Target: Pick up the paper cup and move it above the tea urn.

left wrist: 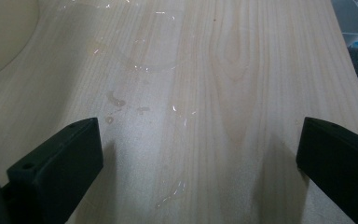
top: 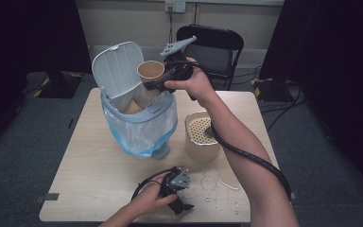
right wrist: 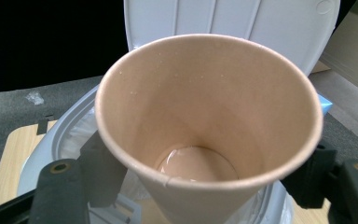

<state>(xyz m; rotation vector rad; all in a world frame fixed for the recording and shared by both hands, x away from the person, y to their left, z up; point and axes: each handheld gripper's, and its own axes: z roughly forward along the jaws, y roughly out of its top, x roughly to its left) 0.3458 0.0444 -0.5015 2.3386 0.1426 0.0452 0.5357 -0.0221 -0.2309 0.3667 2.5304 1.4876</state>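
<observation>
A brown paper cup (top: 151, 70) hangs upright over the open mouth of a grey-white bin (top: 147, 115), just in front of its raised lid (top: 116, 65). My right gripper (top: 154, 83) is shut on the cup's sides. In the right gripper view both black jaws press the cup (right wrist: 205, 116) low on its wall, and a little liquid (right wrist: 196, 164) lies at its bottom. Another brown cup (top: 132, 108) rests inside the bin. Near the table's front edge my left gripper (top: 182, 206) rests with its jaws (left wrist: 198, 158) wide open over bare wet wood.
The bin has a blue liner bag (top: 142, 135) hanging over its body. A beige pot with a perforated top (top: 202, 134) stands right of it. Water streaks (top: 220, 182) lie on the wooden table (top: 90, 161). A black folding chair (top: 212, 45) stands behind.
</observation>
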